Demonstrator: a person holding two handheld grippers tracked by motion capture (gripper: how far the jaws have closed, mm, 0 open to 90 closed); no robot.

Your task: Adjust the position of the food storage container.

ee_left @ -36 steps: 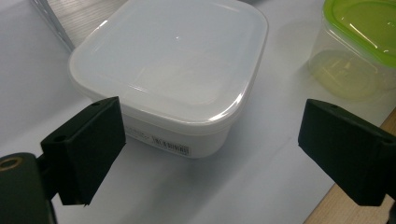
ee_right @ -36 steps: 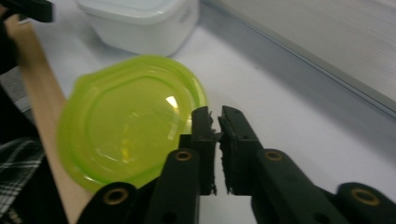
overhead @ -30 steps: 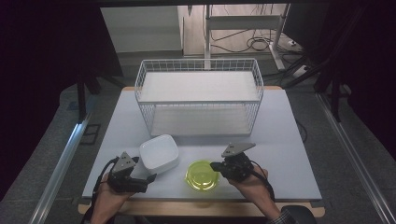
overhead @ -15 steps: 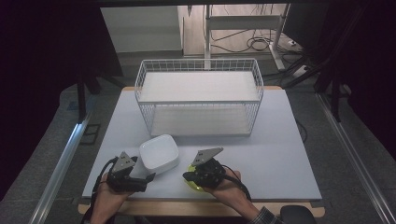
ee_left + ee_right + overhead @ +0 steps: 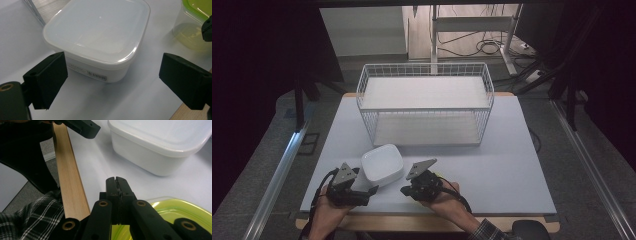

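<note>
A white lidded container [image 5: 382,166] sits near the table's front edge. In the left gripper view it [image 5: 100,37] lies just ahead of my left gripper [image 5: 110,82], whose jaws stand wide open and apart from it. A clear container with a yellow-green lid [image 5: 192,22] stands to its right. My right gripper [image 5: 117,185] hovers low over that green lid [image 5: 162,212], jaws shut with nothing between them, pointing toward the white container [image 5: 160,145]. In the high view the right gripper [image 5: 407,190] covers most of the green container, and the left gripper [image 5: 364,190] sits left of the white one.
A large white wire basket [image 5: 427,107] stands across the middle of the table, behind the containers. The wooden front edge [image 5: 70,177] runs close under both hands. A plaid sleeve [image 5: 32,220] shows beside it.
My right gripper has swung left from the right side of the green container to directly over it. The left gripper and the white container have stayed put.
</note>
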